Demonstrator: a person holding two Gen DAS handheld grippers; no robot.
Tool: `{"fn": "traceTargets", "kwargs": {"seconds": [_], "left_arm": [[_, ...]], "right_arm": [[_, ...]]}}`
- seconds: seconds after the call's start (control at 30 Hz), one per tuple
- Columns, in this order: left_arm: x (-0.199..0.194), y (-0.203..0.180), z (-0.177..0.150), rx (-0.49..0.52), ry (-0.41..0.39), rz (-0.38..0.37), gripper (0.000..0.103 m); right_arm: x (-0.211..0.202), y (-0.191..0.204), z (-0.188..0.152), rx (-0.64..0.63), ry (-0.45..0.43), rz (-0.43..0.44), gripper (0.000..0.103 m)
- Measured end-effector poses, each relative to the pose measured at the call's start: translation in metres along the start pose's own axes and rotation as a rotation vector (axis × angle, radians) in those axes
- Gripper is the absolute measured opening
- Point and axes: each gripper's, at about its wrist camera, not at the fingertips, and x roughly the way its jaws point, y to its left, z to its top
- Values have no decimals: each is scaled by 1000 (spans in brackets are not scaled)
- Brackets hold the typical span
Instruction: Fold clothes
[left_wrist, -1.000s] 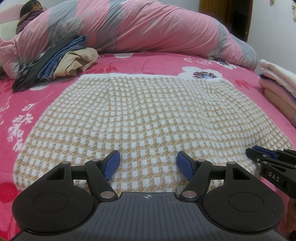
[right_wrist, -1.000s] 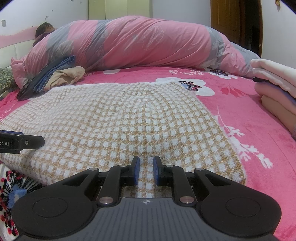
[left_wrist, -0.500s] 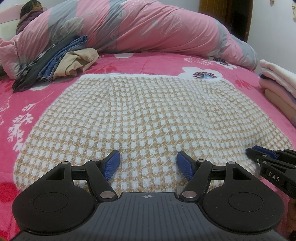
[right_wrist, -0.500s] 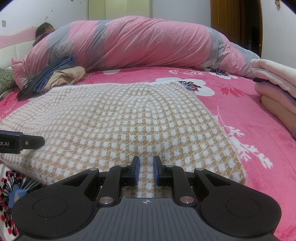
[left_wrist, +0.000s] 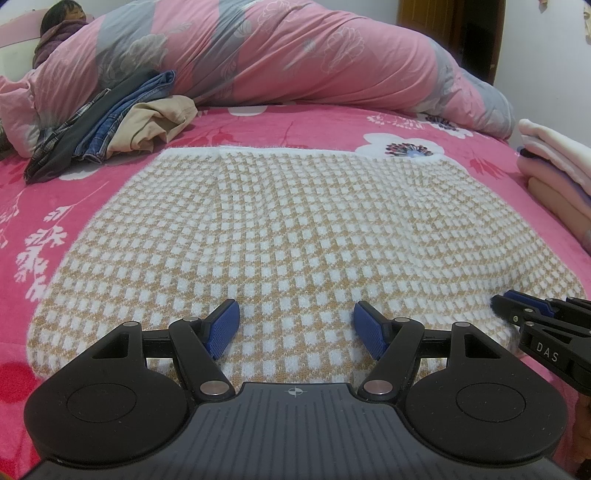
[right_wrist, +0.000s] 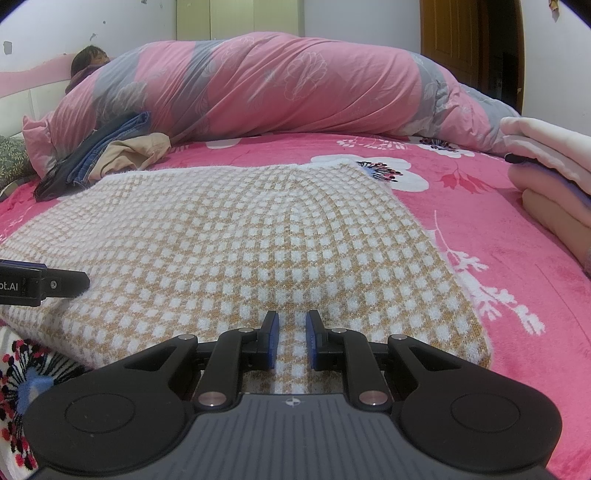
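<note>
Pink floral bed cover (left_wrist: 236, 125) underneath all, with a rolled pink-and-grey quilt (left_wrist: 295, 55) along the far side, a loose heap of jeans and tan clothes (left_wrist: 122, 118) far left, a folded pale stack (right_wrist: 546, 173) at the right edge. Checked tan-and-white knit (left_wrist: 295, 221) spread flat mid-bed, near hem toward both tools. Left gripper (left_wrist: 294, 325) spread wide above the hem; right gripper (right_wrist: 291, 343) narrowed to a slim gap over the near right corner, whether pinching cloth cannot be told.

Tan-and-white checked knit (left_wrist: 288, 229) flat on bed
</note>
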Motion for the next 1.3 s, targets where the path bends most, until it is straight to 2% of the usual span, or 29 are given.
{"fn": "traceTargets", "kwargs": {"seconds": [0.97, 1.23, 1.3], "left_arm": [[0, 0, -1, -1, -2, -1, 69], [-5, 3, 4, -5, -9, -13, 68], [-12, 4, 8, 2, -38, -4, 68]], "right_arm": [[0, -1, -1, 4, -1, 3, 17], [-6, -11, 19, 21, -31, 41, 17], [-8, -14, 24, 25, -39, 51, 18]]}}
